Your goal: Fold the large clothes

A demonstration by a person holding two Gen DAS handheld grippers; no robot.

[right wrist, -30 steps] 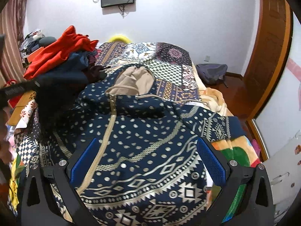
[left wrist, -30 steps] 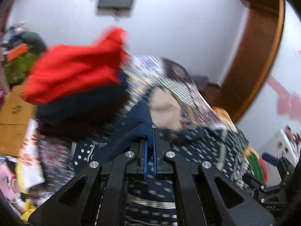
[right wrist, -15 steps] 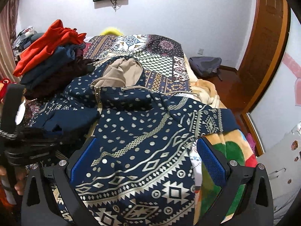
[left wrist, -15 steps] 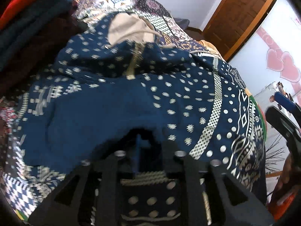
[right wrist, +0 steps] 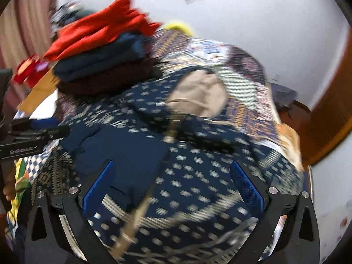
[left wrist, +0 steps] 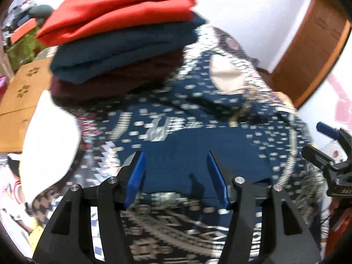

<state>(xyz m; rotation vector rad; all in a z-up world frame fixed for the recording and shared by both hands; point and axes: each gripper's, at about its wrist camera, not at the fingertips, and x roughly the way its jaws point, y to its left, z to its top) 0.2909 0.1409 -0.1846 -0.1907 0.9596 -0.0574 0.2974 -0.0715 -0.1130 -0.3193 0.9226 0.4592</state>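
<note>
Blue pads line the jaws of the left gripper point(left wrist: 176, 171), which are opening over a plain navy flap of the patterned hooded jacket point(left wrist: 220, 118); the cloth lies beneath and between the pads, but neither pad presses on it. The right gripper point(right wrist: 173, 182) has its jaws spread wide, nothing pinched, hanging above the dotted navy front of the same jacket point(right wrist: 198, 171) with its gold zipper point(right wrist: 140, 211) running down between the pads. The jacket lies spread face up on the bed, its beige-lined hood point(right wrist: 198, 94) at the far end and one side panel folded inward so the plain lining shows. Both views are blurred by motion. In the left wrist view the tip of the right gripper shows at the right edge, and in the right wrist view the left gripper shows at the left edge, each just beside the jacket. Beyond the jacket's far left shoulder stands a pile of folded clothes point(right wrist: 101, 50): a maroon piece at the bottom, dark blue in the middle, red on top. The bed carries a patchwork bedspread point(right wrist: 246, 66) that reaches past the hood. Behind it are a white wall point(right wrist: 253, 22) and, to the right, a brown wooden door point(left wrist: 312, 48).
</note>
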